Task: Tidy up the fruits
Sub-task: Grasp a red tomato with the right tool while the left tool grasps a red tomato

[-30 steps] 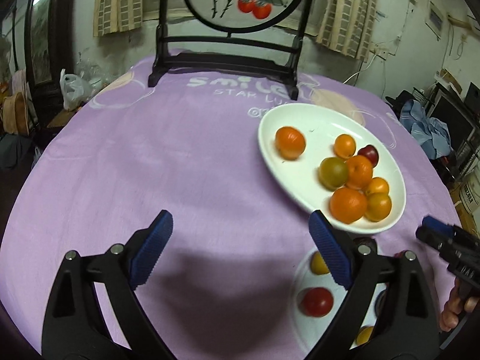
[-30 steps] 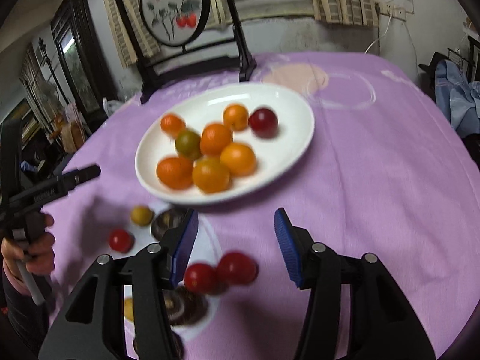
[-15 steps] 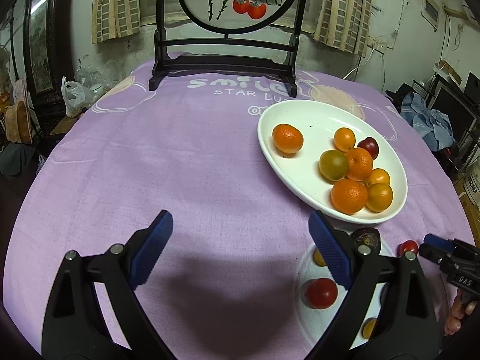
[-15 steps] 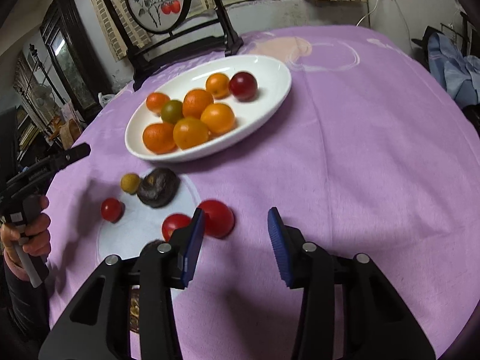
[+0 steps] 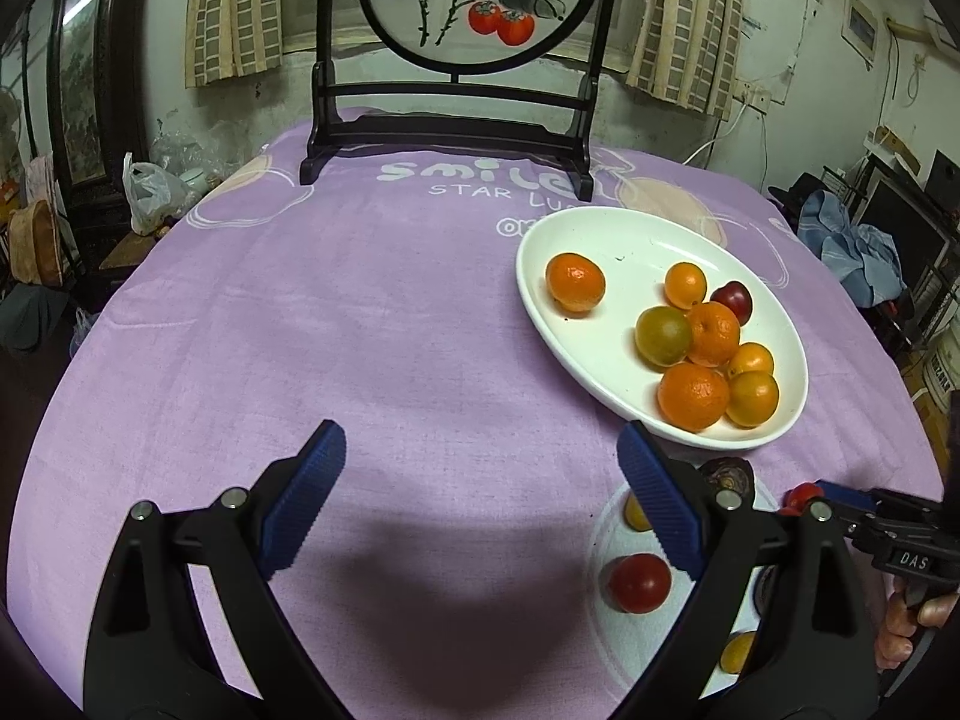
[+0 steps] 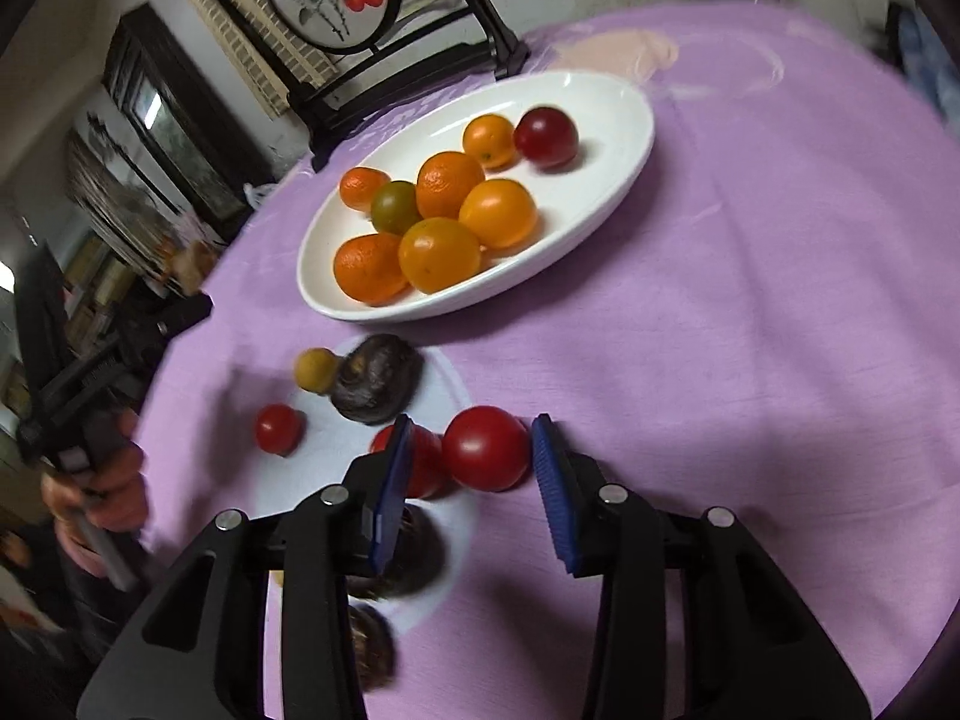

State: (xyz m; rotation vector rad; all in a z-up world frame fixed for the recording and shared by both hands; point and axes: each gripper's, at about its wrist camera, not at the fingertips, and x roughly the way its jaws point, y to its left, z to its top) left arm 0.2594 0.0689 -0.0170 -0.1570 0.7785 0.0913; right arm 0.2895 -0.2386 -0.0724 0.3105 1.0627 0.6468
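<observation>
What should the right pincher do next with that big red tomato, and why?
Probably close gently on the red tomato. The right gripper is open, with one blue pad on each side of it and small gaps remaining. The white plate of fruit sits just beyond, so it could be lifted there next.

purple tablecloth (image 5: 336, 324), painted round screen (image 5: 474, 0), striped curtains (image 5: 231, 6)

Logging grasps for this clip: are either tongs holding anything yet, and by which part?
Nothing. Left tongs open over bare cloth; right tongs open around a red tomato, not clamped.
</observation>
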